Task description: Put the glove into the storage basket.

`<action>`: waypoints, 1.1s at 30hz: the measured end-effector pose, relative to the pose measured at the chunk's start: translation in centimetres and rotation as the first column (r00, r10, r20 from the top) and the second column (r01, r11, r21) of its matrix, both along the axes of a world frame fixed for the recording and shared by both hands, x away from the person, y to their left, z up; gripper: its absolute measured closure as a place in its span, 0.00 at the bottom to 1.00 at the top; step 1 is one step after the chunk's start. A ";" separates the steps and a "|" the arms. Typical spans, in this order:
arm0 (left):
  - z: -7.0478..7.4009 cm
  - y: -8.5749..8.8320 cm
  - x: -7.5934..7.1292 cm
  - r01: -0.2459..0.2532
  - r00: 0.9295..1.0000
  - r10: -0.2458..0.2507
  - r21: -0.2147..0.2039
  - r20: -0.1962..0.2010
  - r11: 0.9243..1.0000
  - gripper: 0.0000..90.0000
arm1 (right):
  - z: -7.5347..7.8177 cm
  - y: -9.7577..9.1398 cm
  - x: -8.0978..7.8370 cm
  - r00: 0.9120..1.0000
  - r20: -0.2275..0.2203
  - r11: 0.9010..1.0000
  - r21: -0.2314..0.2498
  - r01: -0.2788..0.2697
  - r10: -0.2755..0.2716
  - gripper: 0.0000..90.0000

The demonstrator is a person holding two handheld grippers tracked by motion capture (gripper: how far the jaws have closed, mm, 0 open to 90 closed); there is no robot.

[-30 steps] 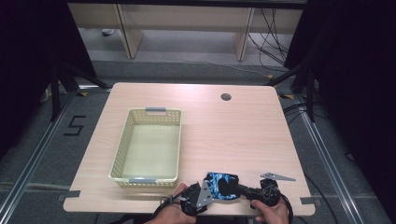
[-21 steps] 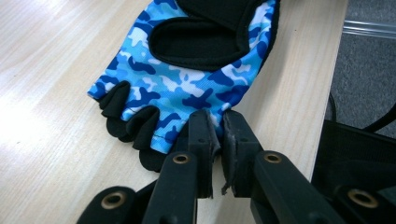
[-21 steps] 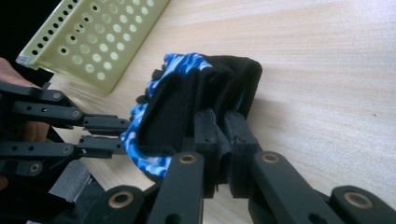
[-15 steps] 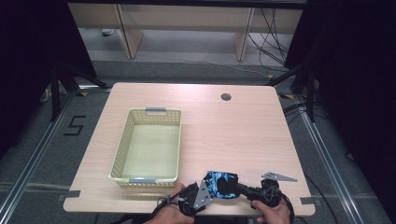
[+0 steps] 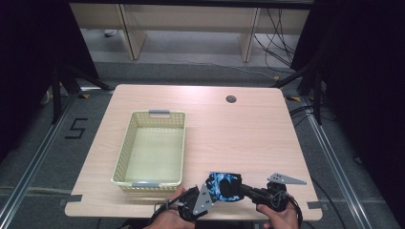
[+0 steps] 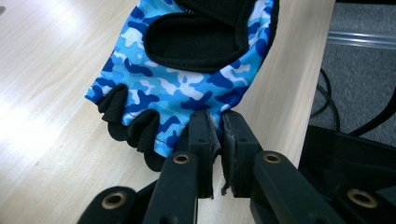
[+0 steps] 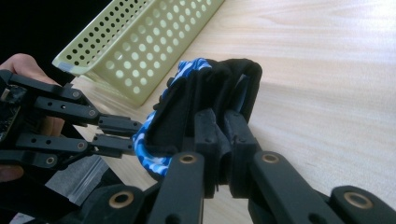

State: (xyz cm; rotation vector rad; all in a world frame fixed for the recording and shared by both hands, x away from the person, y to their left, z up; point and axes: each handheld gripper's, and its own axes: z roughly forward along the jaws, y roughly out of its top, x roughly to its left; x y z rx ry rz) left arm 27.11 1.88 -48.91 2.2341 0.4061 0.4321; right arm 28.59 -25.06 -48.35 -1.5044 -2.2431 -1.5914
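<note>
- Glove (image 5: 224,185), blue camo with black trim, is held between the two tongs at the near edge of the surface (image 5: 248,129).
- Left tongs (image 5: 206,198) are clenched on the glove's finger end; in the left gripper view the jaws pinch the camo edge just beside the short black finger stubs.
- Glove (image 6: 187,70) spreads away from the left tongs (image 6: 216,140) over the surface (image 6: 42,93); its black opening faces up, far from the jaw tips.
- Right tongs (image 5: 241,189) are clenched on the glove's black end, opposite the left tongs.
- In the right gripper view the right tongs (image 7: 220,130) grip a black fold of the glove (image 7: 205,88); the blue camo edge curls under to the left of the jaws.
- Left tongs (image 7: 135,135) show in the same view, at left of the right tongs, tips touching the glove's camo edge.
- Whether the glove rests on the surface or is lifted cannot be told.
- Left hand (image 5: 167,217) and right hand (image 5: 282,217) hold the tongs at the bottom of the high view.
- Basket (image 5: 125,151), pale yellow, perforated, sits on the surface beyond and left of the left tongs, apart from the glove.
- Basket (image 7: 140,37) appears just past the left tongs in the right gripper view, near corner close to the glove but not touching.
- Hole (image 5: 231,99) in the surface lies well beyond both tongs, toward the far edge.
- Grey plate (image 5: 285,179) sits on top of the right tongs' body.
</note>
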 end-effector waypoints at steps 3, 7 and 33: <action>0.7 0.4 -0.2 0.001 1.000 -0.001 0.001 0.005 1.000 0.92 | 1.0 0.3 -0.1 1.000 0.025 1.000 -0.017 -0.015 0.015 0.96; 1.7 1.2 -0.7 0.000 1.000 0.000 0.010 0.011 1.000 0.91 | 2.6 1.3 -0.6 1.000 0.012 1.000 -0.004 -0.023 0.023 0.96; 8.5 8.6 0.1 -0.121 0.990 0.123 -0.032 0.067 0.992 0.91 | 10.7 8.8 2.9 0.959 0.179 0.975 -0.069 -0.212 0.221 0.96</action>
